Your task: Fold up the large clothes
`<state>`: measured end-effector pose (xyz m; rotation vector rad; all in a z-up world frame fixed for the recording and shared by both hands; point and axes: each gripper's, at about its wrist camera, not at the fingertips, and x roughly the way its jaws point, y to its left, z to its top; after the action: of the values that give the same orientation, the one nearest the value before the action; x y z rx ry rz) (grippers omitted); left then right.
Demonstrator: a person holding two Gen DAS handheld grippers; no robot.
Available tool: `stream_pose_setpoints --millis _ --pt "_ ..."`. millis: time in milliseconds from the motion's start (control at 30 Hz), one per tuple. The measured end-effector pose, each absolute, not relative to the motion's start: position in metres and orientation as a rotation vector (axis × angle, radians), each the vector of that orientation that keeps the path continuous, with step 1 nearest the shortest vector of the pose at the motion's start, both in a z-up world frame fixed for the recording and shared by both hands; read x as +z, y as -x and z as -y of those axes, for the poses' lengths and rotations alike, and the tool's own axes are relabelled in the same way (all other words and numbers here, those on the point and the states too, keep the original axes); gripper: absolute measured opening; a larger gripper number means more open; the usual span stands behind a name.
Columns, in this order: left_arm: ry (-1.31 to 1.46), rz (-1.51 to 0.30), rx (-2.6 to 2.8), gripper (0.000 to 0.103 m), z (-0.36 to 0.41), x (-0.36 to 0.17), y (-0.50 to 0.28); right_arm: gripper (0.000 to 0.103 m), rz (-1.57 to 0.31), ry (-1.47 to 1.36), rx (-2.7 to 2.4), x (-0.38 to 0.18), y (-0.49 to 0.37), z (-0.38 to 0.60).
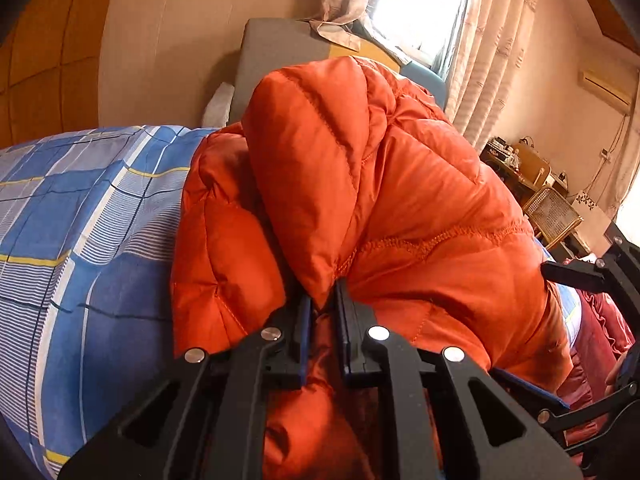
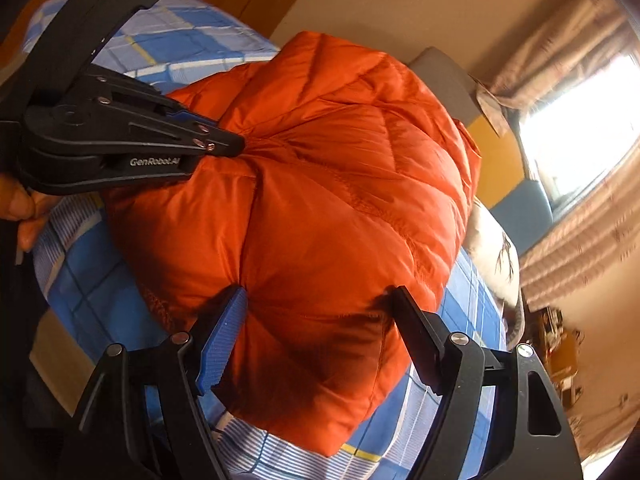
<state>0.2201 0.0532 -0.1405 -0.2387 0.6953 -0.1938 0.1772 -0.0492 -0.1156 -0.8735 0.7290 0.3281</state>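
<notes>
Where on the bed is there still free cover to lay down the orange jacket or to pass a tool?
Bare blue plaid bedcover lies left of the orange jacket, up to the wood wall. A strip also shows between the jacket and the white pillow. It is crowded at the jacket itself: the left tool pinches it, and the right tool straddles its edge.

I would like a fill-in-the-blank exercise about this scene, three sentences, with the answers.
1. The puffy jacket is ____ in colour.
2. The left gripper is ____ on the jacket's fabric.
3. The right gripper, its fingers spread wide, is ____.
4. The jacket lies on a blue ____ bedsheet.

Answers: orange; shut; open; checked
</notes>
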Motion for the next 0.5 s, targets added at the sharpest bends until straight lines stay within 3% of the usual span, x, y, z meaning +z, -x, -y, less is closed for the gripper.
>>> stream_pose_setpoints --millis 500 --pt "0.298 -0.704 -0.150 0.011 -0.056 -0.147 -0.214 0.075 -0.761 0.903 0.334 -0.126 -0.182 0.044"
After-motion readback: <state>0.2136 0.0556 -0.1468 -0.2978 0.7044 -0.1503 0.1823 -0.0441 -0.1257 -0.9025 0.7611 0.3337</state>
